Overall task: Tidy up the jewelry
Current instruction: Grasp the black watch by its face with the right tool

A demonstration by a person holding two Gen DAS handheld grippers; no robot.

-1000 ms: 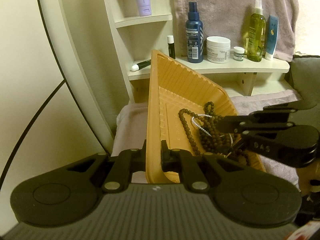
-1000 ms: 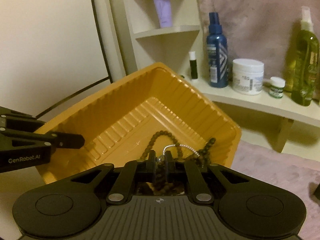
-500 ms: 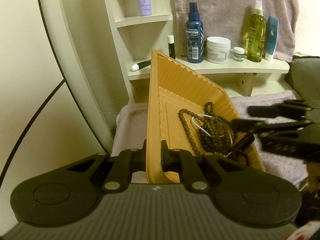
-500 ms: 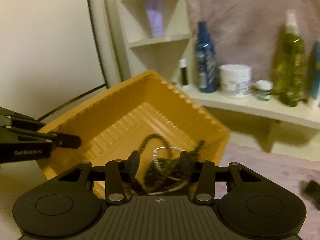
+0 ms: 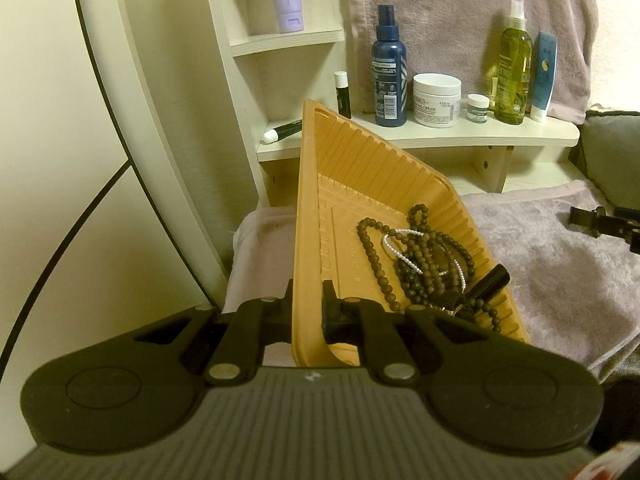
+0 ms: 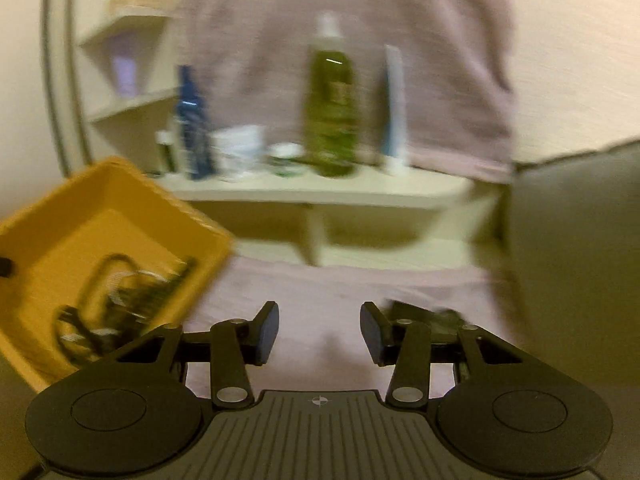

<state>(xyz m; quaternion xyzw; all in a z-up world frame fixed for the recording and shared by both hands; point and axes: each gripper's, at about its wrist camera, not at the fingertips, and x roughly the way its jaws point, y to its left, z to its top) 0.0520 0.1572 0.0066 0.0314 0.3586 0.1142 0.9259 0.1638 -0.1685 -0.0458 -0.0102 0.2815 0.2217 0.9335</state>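
Over the towel [image 6: 320,292], the left gripper [image 5: 308,300] is pinching the tray [image 5: 360,168] wall; the right gripper [image 6: 319,330], spread and empty, is likely needing another piece next.

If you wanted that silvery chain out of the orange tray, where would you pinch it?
Probably the silver chain's upper loop, which arches clear of the dark beads. Come from above and the right, where the open right gripper is; the left gripper clamps the tray's near wall.

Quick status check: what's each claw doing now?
Left gripper shut on tray wall. Right gripper open, empty. Beads in tray. Nothing blocking.
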